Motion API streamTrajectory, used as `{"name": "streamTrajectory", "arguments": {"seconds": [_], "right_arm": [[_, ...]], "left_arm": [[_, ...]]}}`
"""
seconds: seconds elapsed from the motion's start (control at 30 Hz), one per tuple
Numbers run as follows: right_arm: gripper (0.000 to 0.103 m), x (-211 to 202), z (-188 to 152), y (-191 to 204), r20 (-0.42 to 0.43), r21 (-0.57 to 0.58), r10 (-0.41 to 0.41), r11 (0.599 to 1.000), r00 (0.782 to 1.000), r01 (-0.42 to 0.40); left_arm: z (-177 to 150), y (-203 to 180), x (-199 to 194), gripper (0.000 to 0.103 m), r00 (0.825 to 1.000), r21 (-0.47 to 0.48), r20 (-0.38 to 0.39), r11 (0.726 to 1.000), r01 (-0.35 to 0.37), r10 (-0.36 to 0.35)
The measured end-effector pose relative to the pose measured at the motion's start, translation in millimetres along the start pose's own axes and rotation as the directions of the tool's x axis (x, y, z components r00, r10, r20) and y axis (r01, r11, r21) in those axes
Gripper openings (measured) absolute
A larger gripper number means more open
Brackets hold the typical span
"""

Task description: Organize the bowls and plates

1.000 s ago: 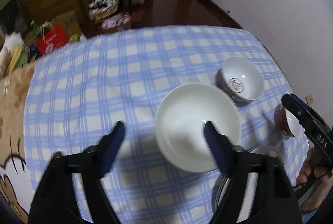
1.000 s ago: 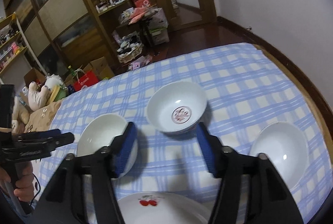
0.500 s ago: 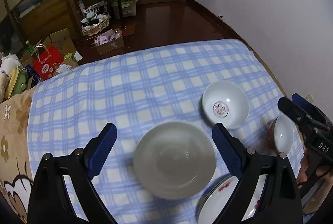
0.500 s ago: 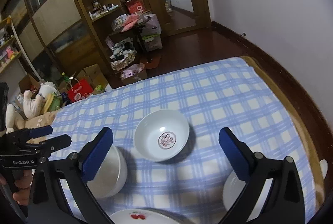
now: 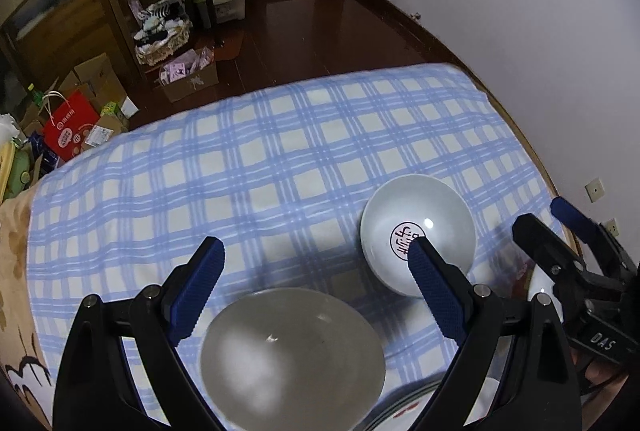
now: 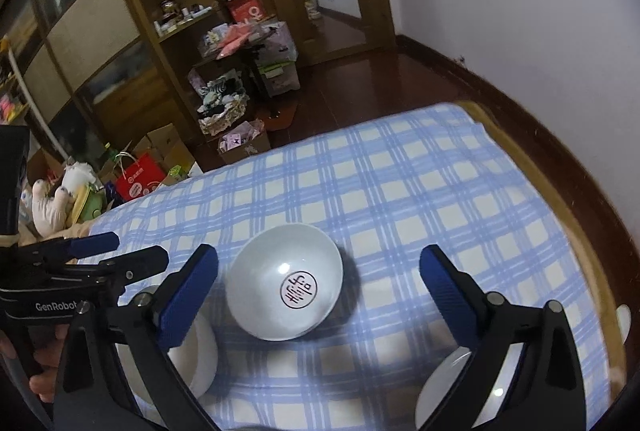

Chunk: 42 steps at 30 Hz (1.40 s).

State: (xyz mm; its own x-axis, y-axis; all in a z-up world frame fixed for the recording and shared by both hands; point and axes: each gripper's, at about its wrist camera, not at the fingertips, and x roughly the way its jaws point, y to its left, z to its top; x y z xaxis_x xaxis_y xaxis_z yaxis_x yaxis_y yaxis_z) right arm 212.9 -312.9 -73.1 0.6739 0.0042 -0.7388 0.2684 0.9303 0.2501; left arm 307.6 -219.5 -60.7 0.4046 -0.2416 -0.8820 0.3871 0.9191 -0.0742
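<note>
A white bowl with a red stamp (image 6: 286, 287) sits on the blue checked cloth (image 6: 400, 191). It lies between the fingers of my right gripper (image 6: 318, 263), whose jaws stand wide and are closing a little; the pads do not touch it. My left gripper (image 5: 316, 255) hangs open above a large plain white bowl (image 5: 292, 355), with the stamped bowl (image 5: 416, 227) just beyond its right finger. In the left wrist view the right gripper (image 5: 540, 217) shows at the right edge. In the right wrist view the left gripper (image 6: 138, 249) is at the left.
A smaller bowl (image 6: 452, 387) rests near the cloth's right front, partly behind my right finger. A plate (image 5: 404, 407) with a red print peeks out at the bottom. Beyond the table's far edge are a dark floor, shelves, boxes and a red bag (image 5: 70, 129).
Both grippers have drawn back from the bowls, so more of the room shows. The right jaws spread much wider than a second ago. No bowl has moved.
</note>
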Motion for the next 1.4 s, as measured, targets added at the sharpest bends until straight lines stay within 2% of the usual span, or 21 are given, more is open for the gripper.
{"name": "streamTrajectory", "arguments": {"seconds": [0.07,0.3,0.47,0.57,0.63,0.7,0.77,0.8,0.83,0.87,0.93,1.0,1.03,1.13,1.23,1.4], "right_arm": [[0.094,10.8,-2.5,-3.8,-0.028,0.004,-0.004,1.0,1.0,0.004],[0.094,36.4,-11.2,-16.7,-0.079,0.029,-0.009,1.0,0.997,0.011],[0.094,50.0,-17.0,-22.4,-0.116,0.038,-0.007,0.999,0.993,0.012],[0.094,56.0,-20.1,-22.8,-0.134,0.038,-0.011,0.999,0.991,0.016],[0.089,60.5,-21.8,-22.3,-0.147,0.031,-0.014,0.999,0.989,0.019],[0.077,65.0,-24.2,-21.7,-0.17,0.031,-0.012,0.999,0.985,0.018],[0.075,68.3,-26.7,-21.3,-0.183,0.036,-0.004,0.999,0.983,0.011],[0.067,69.8,-28.0,-20.7,-0.189,0.034,-0.002,0.999,0.982,0.009],[0.062,71.8,-29.3,-19.9,-0.2,0.031,-0.003,0.999,0.98,0.01],[0.056,74.0,-30.7,-19.3,-0.211,0.029,-0.001,1.0,0.978,0.007],[0.049,75.3,-33.5,-18.7,-0.216,0.042,0.026,0.999,0.976,-0.017],[0.035,75.7,-34.4,-18.2,-0.218,0.057,0.062,0.997,0.974,-0.05],[0.033,75.7,-34.8,-17.5,-0.219,0.059,0.075,0.996,0.973,-0.063],[0.022,73.3,-37.0,-11.9,-0.214,0.036,0.083,0.996,0.973,-0.077],[0.02,71.4,-38.3,-9.9,-0.214,0.02,0.071,0.997,0.974,-0.068],[0.02,66.7,-39.0,-13.1,-0.208,0.058,0.109,0.993,0.972,-0.099]], "left_arm": [[1.2,-1.0,12.3,0.092,1.0,-0.009,-0.019,1.0,0.008,-0.008],[3.0,-6.4,54.1,0.092,0.994,-0.013,-0.108,1.0,0.017,-0.018],[1.8,-11.3,77.1,0.092,0.99,0.015,-0.14,0.999,-0.028,0.03],[1.6,-13.4,84.6,0.092,0.988,0.02,-0.154,0.999,-0.029,0.032],[1.2,-14.3,88.8,0.09,0.986,0.018,-0.162,0.999,-0.033,0.035],[1.0,-15.4,91.8,0.08,0.984,0.015,-0.173,0.999,-0.029,0.031],[1.0,-17.1,95.0,0.069,0.982,0.018,-0.185,0.999,-0.032,0.035],[0.0,-18.4,95.8,0.065,0.982,0.021,-0.183,0.999,-0.032,0.035],[0.0,-18.6,96.7,0.057,0.982,0.022,-0.185,0.999,-0.026,0.03],[-0.4,-19.8,98.1,0.047,0.981,0.02,-0.192,1.0,-0.008,0.012],[-0.4,-20.4,99.2,0.034,0.98,-0.002,-0.196,0.999,0.035,-0.034],[-0.8,-22.5,99.5,0.022,0.977,-0.019,-0.197,0.997,0.076,-0.079],[-0.8,-23.3,99.5,0.013,0.975,-0.02,-0.202,0.996,0.09,-0.093],[-1.2,-26.8,98.0,0.007,0.972,-0.038,-0.209,0.995,0.098,-0.103],[-3.1,-31.3,93.5,0.007,0.976,-0.023,-0.202,0.996,0.082,-0.085],[-5.7,-30.1,85.6,0.007,0.976,-0.034,-0.201,0.996,0.083,-0.088]]}}
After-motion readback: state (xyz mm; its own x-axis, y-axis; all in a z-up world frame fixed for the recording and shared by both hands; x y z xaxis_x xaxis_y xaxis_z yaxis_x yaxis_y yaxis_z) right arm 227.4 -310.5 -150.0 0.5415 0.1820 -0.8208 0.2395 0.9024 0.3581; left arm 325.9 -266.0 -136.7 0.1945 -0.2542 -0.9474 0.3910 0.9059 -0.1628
